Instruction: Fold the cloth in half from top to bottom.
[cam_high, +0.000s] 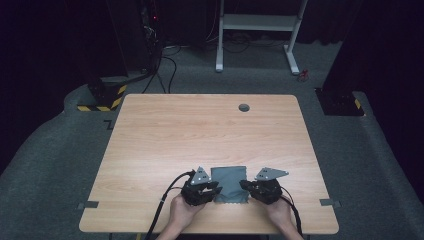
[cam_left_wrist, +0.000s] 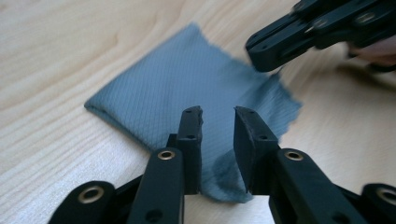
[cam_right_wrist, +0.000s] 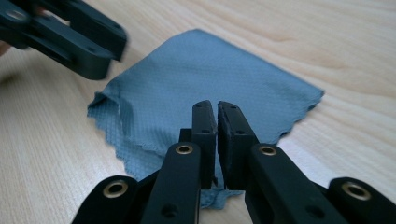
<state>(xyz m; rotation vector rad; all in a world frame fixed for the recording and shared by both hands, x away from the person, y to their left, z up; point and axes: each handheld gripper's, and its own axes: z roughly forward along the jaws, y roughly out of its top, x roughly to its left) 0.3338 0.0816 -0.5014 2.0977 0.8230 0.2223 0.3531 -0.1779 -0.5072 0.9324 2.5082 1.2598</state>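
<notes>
High view: a folded grey cloth lies flat on the wooden bench, near the front edge and about midway across it. A person's two hands come in from the bottom, each holding a black gripper. The left gripper sits at the cloth's left edge and the right gripper at its right edge, so the cloth lies between them. A cable trails back from each gripper toward the person, and a grey three-cornered plate sits on top of each. A small round hole shows in the bench near its far edge. Beyond the bench stand a white frame and dark stands on a grey carpet.

Left gripper view: the left gripper has its jaws parted with a clear gap, released, and a bunched corner of the cloth lies low in the gap between them; the pads do not press on it. The cloth looks folded, with a smooth fold line on its far left side and a wavy cut edge at the right. The right gripper reaches in from the upper right and meets the cloth's far corner.

Right gripper view: the right gripper is clenched, its pads nearly meeting, with the near edge of the cloth pinched low between them. The left gripper shows at the upper left, by the cloth's lifted, curled corner.
</notes>
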